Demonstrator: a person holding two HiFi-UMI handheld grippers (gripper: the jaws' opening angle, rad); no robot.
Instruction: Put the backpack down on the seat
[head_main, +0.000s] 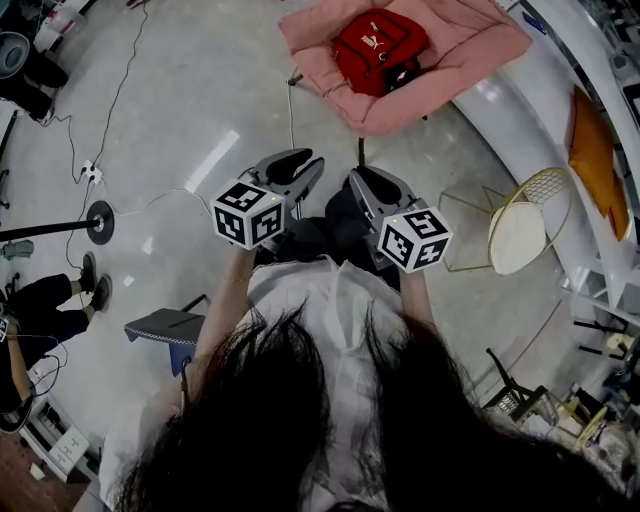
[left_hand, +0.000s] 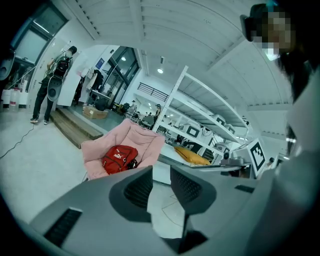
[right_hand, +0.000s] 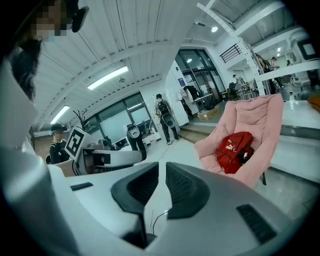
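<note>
Backpack (head_main: 380, 50), red, lay in the hollow of the pink seat (head_main: 470, 40) at the top of the head view, well apart from both grippers and touched by neither. At the far left of that view a seated person's shoes (head_main: 92, 282) rested on the pale floor, with a round black stand base (head_main: 100, 222) near them and a thin cable trailing past it.

Nearer the middle, the left gripper (head_main: 300, 158) was held out in front of the person and pointed toward the seat. In its own view its jaws stood partly apart, with only bare floor showing in the gap and nothing between the pads. Just to its right, the right gripper (head_main: 365, 180) pointed the same way. Its jaws were drawn almost together, leaving a narrow slit, and they held nothing.

Farther right stood a gold wire chair (head_main: 545, 190) with a white cushion. Beyond it an orange cushion (head_main: 595, 160) lay on a white counter.
</note>
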